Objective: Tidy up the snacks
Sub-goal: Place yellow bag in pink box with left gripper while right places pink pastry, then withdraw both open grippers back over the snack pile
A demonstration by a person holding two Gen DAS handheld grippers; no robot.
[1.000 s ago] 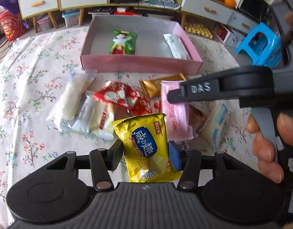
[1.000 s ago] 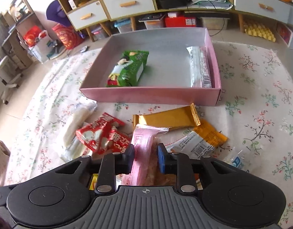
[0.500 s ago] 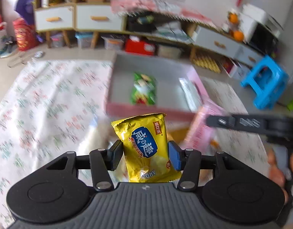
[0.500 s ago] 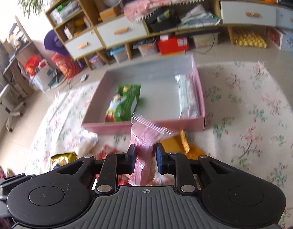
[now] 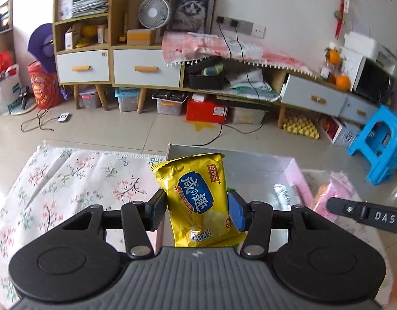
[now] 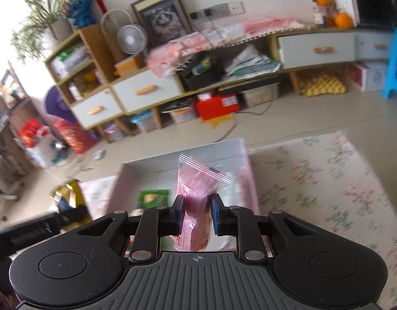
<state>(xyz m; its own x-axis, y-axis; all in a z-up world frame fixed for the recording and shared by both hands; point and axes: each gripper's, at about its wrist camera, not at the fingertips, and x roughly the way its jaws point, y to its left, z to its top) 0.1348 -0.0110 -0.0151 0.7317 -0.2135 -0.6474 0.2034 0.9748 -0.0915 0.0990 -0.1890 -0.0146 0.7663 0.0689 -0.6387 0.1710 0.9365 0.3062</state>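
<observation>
Lifted since: 1 yellow packet (image 5: 198,201), 1 pink packet (image 6: 197,206).

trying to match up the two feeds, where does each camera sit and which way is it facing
Left wrist: on the left hand-held gripper, facing forward and down over the yellow snack bag it grips, toward the pink box and cabinets; fingertips show at the lower right edge.
Right wrist: on the right hand-held gripper, facing the same way, over the pink packet it grips; no bare hand clearly shows.
Shared: the pink box, both snacks, the fan, and each view catches the other gripper.
</observation>
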